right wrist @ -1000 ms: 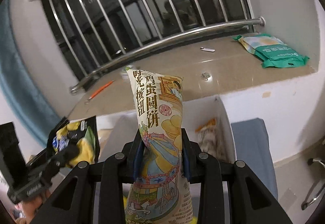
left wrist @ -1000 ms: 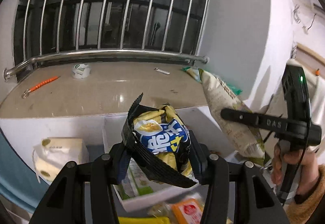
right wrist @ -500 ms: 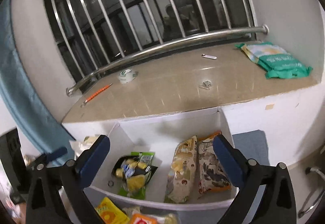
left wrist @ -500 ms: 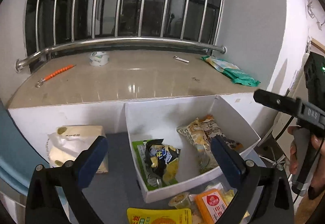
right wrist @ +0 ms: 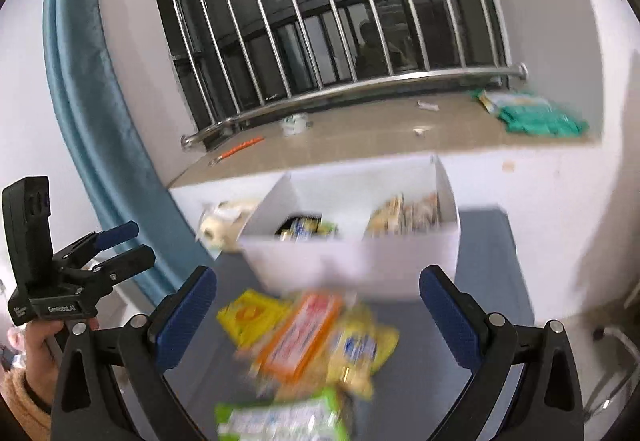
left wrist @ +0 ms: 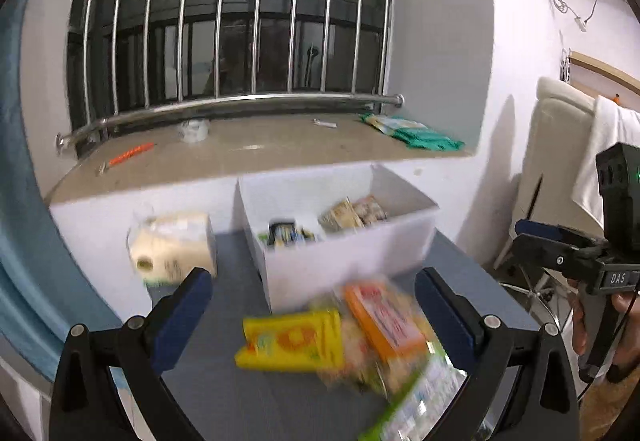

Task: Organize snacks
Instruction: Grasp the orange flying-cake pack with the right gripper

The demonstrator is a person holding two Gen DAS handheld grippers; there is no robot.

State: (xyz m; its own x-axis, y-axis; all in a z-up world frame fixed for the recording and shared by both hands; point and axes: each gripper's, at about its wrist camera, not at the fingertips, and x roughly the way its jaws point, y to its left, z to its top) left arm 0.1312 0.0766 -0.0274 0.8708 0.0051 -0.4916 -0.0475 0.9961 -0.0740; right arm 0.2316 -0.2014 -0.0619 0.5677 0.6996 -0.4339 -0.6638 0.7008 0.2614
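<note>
A white box (left wrist: pixel 340 257) stands on a grey table below the window sill, with several snack bags inside it (left wrist: pixel 352 215). It also shows in the right wrist view (right wrist: pixel 360 261). A loose pile of snacks lies in front of it: a yellow pack (left wrist: pixel 292 341), an orange pack (left wrist: pixel 384 321) and a green-edged pack (left wrist: pixel 416 401). The same pile shows in the right wrist view, with the orange pack (right wrist: pixel 300 333) on top. My left gripper (left wrist: pixel 312 321) is open and empty above the pile. My right gripper (right wrist: pixel 316 317) is open and empty above the pile too.
A tissue pack (left wrist: pixel 172 245) sits left of the box. On the sill lie a green packet (left wrist: pixel 412 133), an orange pen (left wrist: pixel 128 155) and a tape roll (left wrist: pixel 194 129). A blue curtain (right wrist: pixel 92 113) hangs at the left. Both views are blurred by motion.
A second ago each gripper was shut on a snack bag above the box. Both bags now lie in the box, both grippers are open and have drawn back over the pile.
</note>
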